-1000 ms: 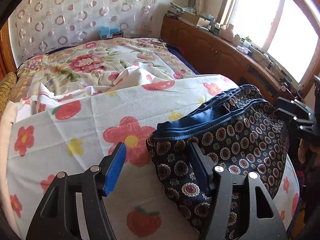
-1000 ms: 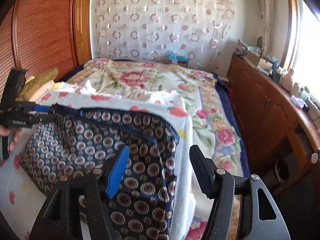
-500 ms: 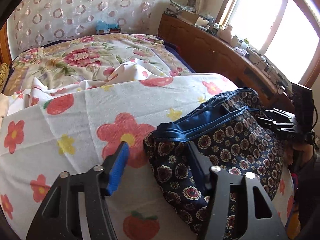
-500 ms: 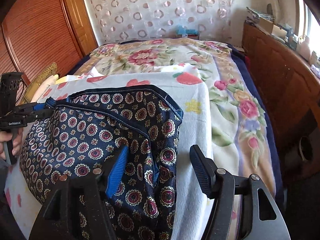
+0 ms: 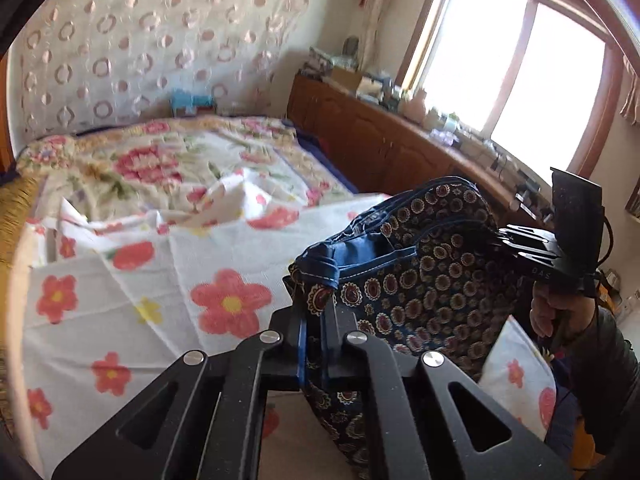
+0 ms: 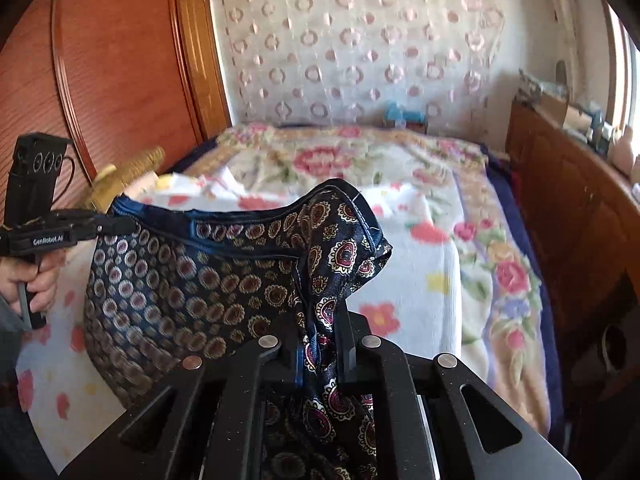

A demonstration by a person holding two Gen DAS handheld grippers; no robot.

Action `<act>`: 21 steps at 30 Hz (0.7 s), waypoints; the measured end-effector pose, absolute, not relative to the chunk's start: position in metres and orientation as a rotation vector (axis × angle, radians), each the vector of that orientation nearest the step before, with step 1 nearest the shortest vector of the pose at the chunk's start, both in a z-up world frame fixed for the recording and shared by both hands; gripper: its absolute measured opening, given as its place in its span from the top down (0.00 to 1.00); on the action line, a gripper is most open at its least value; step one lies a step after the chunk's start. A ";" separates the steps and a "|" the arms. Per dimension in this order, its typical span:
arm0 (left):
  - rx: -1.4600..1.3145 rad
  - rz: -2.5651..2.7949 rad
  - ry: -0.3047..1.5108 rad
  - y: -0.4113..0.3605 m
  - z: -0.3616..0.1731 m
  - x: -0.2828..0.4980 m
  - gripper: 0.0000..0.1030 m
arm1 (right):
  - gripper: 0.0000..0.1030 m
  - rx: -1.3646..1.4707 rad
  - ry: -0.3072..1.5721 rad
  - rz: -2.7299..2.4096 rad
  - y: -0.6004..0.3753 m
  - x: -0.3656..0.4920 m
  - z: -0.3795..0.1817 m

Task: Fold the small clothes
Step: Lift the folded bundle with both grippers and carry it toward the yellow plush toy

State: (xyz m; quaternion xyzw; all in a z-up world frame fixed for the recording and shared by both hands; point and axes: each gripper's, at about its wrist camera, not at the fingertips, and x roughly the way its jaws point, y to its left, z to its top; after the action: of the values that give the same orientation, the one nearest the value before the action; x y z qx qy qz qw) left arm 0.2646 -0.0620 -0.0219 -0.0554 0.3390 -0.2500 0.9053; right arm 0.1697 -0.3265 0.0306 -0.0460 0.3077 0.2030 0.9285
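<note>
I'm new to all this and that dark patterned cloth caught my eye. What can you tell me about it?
The dark patterned garment is navy, silky-looking fabric printed with round medallions, with plain blue bands stitched at its edge. The left hand-held gripper and right hand-held gripper each pinch a corner, so it hangs stretched between them above the flowered bed sheet.

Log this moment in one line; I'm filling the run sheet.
stage: lift to fold | left gripper: just closed on patterned garment | right gripper: just closed on same garment | garment: raised off floral sheet
</note>
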 end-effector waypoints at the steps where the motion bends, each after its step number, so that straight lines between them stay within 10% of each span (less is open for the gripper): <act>1: -0.116 -0.505 0.672 -0.054 -0.014 0.258 0.95 | 0.90 -0.098 0.601 0.421 -0.322 0.163 0.039; 21: -0.177 -0.148 0.441 0.114 0.025 0.209 0.95 | 0.91 -0.267 0.366 0.694 -0.151 0.212 0.111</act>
State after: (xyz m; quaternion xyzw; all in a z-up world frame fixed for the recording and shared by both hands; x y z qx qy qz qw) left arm 0.2092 0.1135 0.0245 -0.0875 0.2184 -0.0731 0.9692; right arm 0.2115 -0.1511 0.1109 -0.1297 0.1779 0.3370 0.9154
